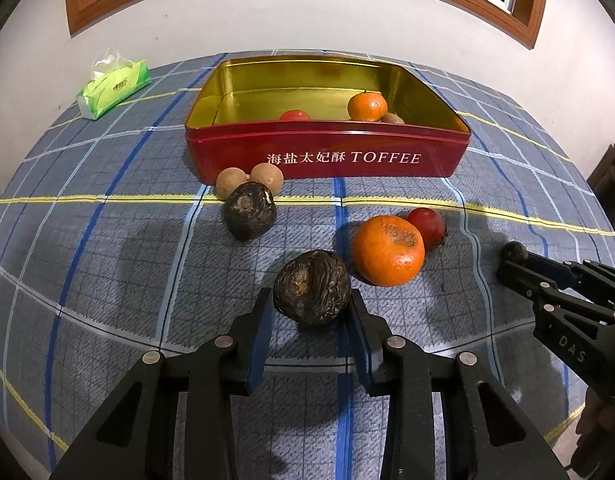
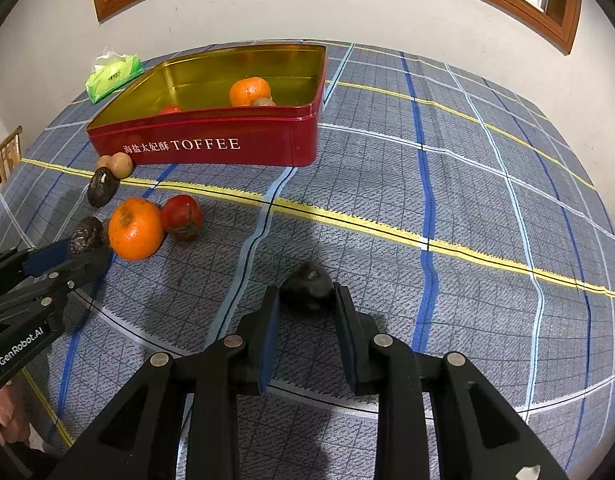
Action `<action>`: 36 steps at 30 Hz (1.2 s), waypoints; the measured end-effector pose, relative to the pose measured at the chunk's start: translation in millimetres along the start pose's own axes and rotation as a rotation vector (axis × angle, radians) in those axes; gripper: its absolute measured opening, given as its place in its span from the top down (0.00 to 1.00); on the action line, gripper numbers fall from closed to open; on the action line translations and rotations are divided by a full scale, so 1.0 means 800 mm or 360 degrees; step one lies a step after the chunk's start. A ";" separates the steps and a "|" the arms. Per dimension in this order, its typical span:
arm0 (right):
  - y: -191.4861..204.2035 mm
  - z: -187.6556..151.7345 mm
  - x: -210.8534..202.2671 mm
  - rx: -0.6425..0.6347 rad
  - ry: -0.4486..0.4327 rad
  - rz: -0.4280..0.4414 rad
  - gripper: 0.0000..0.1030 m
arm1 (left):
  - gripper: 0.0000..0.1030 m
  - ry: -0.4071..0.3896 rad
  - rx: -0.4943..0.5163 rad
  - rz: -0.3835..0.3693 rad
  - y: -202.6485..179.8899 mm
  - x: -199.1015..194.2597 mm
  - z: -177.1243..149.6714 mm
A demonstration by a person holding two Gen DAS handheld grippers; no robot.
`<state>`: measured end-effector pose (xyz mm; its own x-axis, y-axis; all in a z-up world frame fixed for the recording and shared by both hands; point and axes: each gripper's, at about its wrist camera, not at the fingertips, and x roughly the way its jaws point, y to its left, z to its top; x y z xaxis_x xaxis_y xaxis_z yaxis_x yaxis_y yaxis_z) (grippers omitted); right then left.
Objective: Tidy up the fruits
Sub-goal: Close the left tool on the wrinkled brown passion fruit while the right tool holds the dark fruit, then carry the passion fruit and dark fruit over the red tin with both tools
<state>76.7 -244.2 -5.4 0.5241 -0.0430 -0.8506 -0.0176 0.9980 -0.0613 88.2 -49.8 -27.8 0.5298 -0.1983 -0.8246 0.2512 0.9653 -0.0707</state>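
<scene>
Between blue pads, wrinkled dark fruit (image 1: 312,293)

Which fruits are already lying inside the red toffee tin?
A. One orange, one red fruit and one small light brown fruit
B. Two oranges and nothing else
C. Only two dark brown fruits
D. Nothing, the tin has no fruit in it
A: inside the red toffee tin lie an orange, a red fruit and a small light brown fruit.
</scene>
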 end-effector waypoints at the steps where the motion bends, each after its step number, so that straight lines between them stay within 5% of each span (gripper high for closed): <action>1: 0.001 0.000 0.000 -0.0002 0.0001 -0.0001 0.75 | 0.64 -0.0003 -0.0002 0.0004 0.000 -0.001 0.000; 36: 0.004 0.012 -0.009 0.0000 0.0058 0.0035 0.76 | 0.64 -0.0017 -0.0043 0.0029 0.014 -0.011 0.009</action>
<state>80.6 -240.4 5.7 0.4923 -0.0225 -0.8701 -0.0288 0.9987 -0.0422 92.1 -38.7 -17.5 0.5426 -0.1823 -0.8200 0.2197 0.9730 -0.0709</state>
